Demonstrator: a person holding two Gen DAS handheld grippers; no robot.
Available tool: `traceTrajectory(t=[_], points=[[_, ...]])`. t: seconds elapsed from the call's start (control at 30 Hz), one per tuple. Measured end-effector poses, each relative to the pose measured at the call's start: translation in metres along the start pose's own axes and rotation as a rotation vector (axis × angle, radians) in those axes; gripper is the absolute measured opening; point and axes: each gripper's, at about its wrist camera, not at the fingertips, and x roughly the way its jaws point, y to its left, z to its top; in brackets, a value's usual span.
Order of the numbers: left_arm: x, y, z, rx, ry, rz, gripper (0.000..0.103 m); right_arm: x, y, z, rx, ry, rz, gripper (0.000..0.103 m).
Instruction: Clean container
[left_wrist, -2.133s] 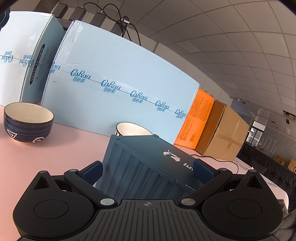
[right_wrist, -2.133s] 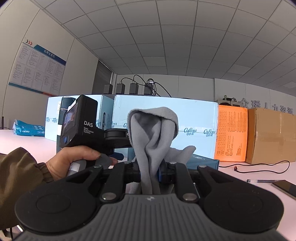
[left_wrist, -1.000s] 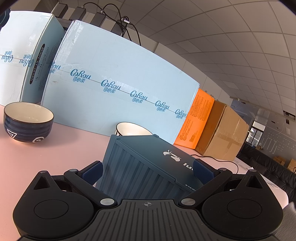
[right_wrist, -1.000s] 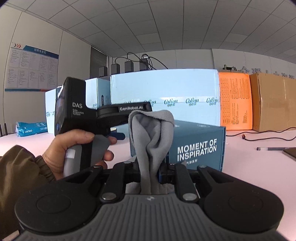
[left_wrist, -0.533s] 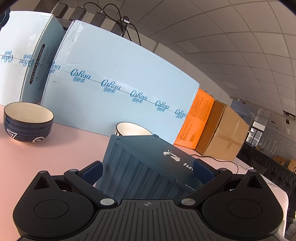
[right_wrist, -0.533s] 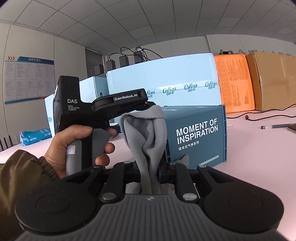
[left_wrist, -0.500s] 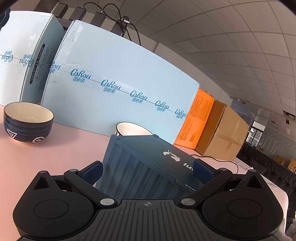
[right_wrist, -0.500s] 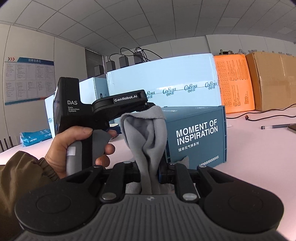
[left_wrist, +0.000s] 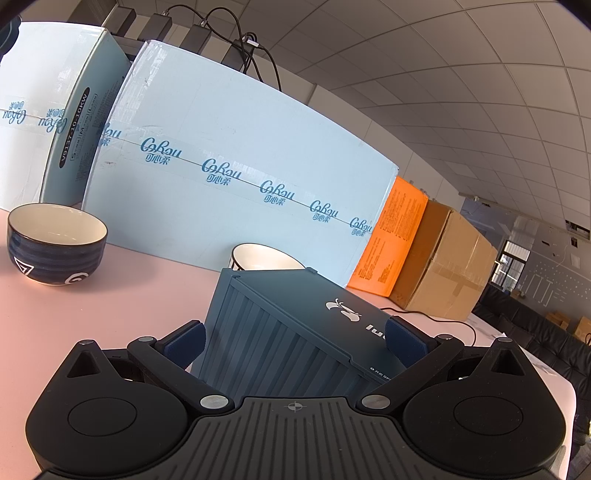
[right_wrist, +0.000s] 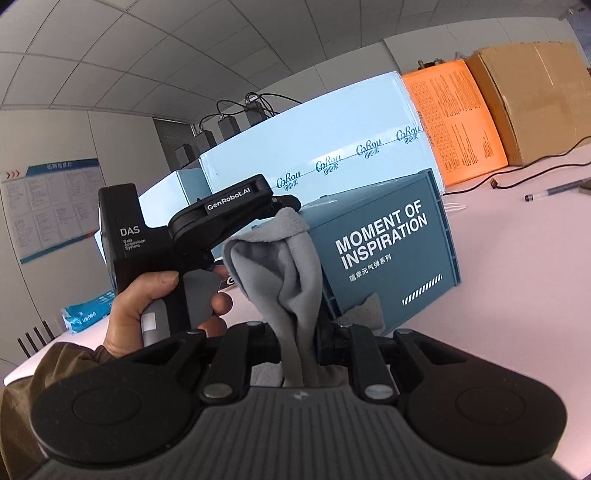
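The dark blue ribbed container (left_wrist: 295, 332) stands on the pink table between the fingers of my left gripper (left_wrist: 295, 339), whose blue pads sit against its two sides. In the right wrist view the same container (right_wrist: 388, 251) shows its side lettered "MOMENT OF INSPIRATION". A hand (right_wrist: 147, 302) holds the left gripper's black body at the container's near left corner. My right gripper (right_wrist: 299, 343) is shut on a folded grey cloth (right_wrist: 280, 266). The cloth stands up from the jaws just in front of the container's left edge; whether it touches is unclear.
A dark blue bowl (left_wrist: 55, 243) stands at the left and a white-lined bowl (left_wrist: 266, 258) behind the container. Light-blue cartons (left_wrist: 240, 177), an orange box (left_wrist: 391, 240) and a brown carton (left_wrist: 443, 266) line the back. A pen (right_wrist: 554, 192) and a cable (right_wrist: 517, 177) lie at right.
The right gripper has rolled, tilting its view, and has come lower and closer to the container's lettered side with the cloth still in it. The left gripper has not moved.
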Motion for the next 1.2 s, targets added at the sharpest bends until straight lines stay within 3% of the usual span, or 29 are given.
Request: traceTrajectory(t=[0.27,0.53,0.93,1.2], points=[[0.0,0.0,0.0,0.0,0.0,0.0,0.103,-0.019,0.011,0.011,-0.03,-0.106,0.01,0.017],[0.0,0.001,0.0,-0.001,0.0,-0.001,0.103,-0.038,0.017,0.014,-0.102,-0.277,-0.033,0.017],[0.001,0.0,0.001,0.001,0.0,0.001,0.103,-0.014,-0.009,-0.001,-0.039,-0.102,-0.153,0.017],[0.003,0.002,0.001,-0.012,0.008,-0.007,0.103,-0.019,-0.01,0.002,-0.016,-0.127,-0.141,0.017]])
